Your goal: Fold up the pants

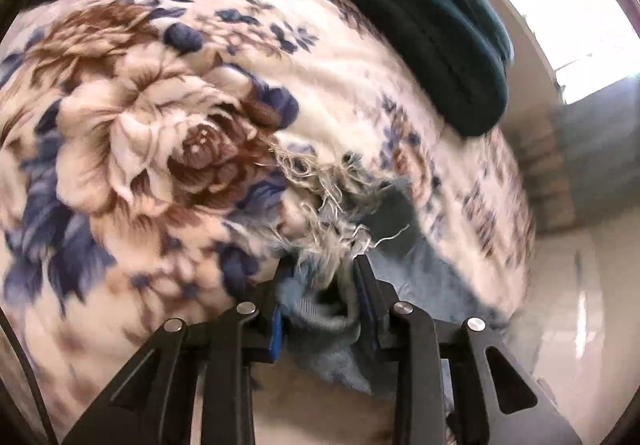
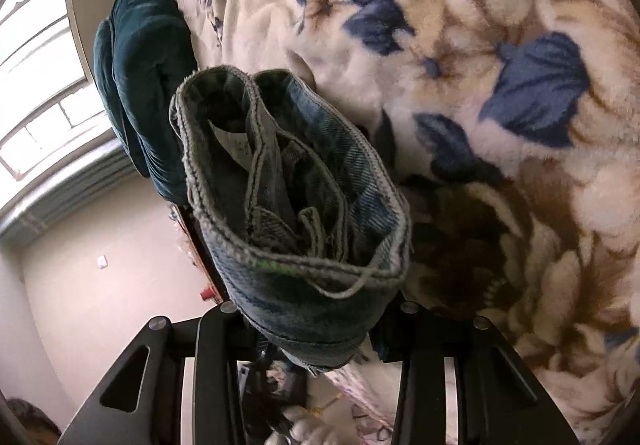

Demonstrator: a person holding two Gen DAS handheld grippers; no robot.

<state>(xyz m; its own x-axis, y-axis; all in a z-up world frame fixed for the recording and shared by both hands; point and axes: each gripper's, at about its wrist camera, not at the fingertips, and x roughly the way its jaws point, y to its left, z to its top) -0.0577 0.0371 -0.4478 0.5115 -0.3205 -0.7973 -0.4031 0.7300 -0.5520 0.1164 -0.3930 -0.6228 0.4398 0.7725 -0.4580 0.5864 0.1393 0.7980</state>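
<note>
We see a small white tag (image 2: 230, 141) sewn inside the top of the pants (image 2: 296, 205). It has tiny marks on it, but they are too small for us to read.

Our left gripper (image 1: 322, 269) is pinching the torn, stringy end of a pant leg (image 1: 332, 205). The blue cloth is bunched between its two fingers. The fingers are close together on it. The blue jeans hang just over the flower blanket (image 1: 160, 125).

In the right wrist view, the top band of the pants stands up in front of our right gripper (image 2: 316, 329) and hides the fingertips. The cloth comes up from between the fingers, so we think they grip it.

The flower blanket (image 2: 500, 85) is white with big brown and blue flowers. It covers the bed under the pants. A dark green folded cloth (image 1: 432, 17) lies at the edge of the blanket, near a bright window (image 1: 560, 13). We also see the green cloth (image 2: 140, 77) just behind the pants in the right view.
</note>
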